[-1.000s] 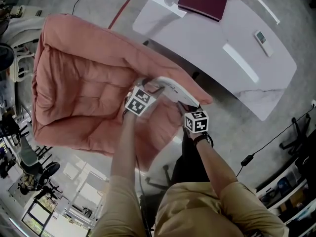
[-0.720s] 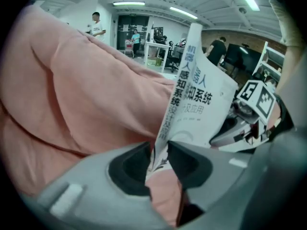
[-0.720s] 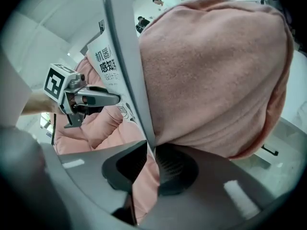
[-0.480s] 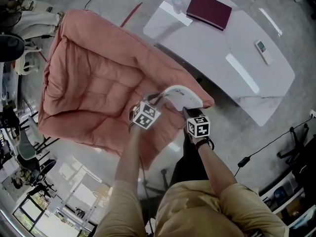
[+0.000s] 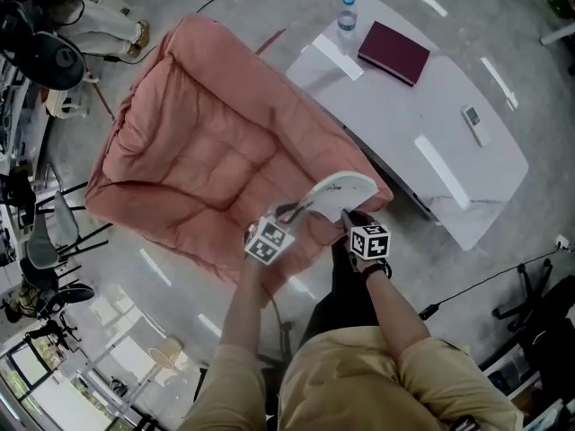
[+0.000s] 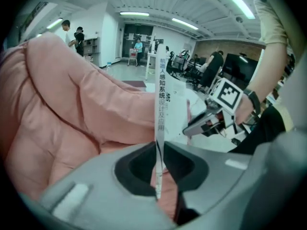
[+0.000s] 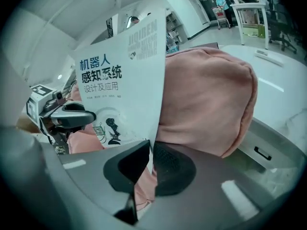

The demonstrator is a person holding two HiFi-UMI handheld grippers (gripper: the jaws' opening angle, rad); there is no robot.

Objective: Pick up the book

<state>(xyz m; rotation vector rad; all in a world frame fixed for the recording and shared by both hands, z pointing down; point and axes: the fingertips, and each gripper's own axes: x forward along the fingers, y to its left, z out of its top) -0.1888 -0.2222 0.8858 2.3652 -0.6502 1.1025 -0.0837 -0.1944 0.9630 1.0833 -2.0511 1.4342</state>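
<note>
A thin white paperback book (image 5: 341, 189) with blue print hangs in the air over the near corner of the pink sofa (image 5: 216, 151). My left gripper (image 5: 296, 209) has the book's edge between its pads, and its jaws are still closing on it. In the left gripper view the book (image 6: 165, 104) stands edge-on between the left gripper's (image 6: 157, 152) jaws. My right gripper (image 5: 346, 215) pinches the other side, its jaws also still closing. In the right gripper view the cover (image 7: 124, 80) rises from the right gripper's (image 7: 149, 164) pads.
A white table (image 5: 422, 124) stands beyond the sofa with a maroon book (image 5: 393, 52), a water bottle (image 5: 346, 13) and a remote (image 5: 476, 124) on it. Office chairs (image 5: 40, 241) crowd the left edge. Cables run over the grey floor.
Both grippers have closed on the white book and raised it off the sofa's arm. The left gripper has moved further than the right.
</note>
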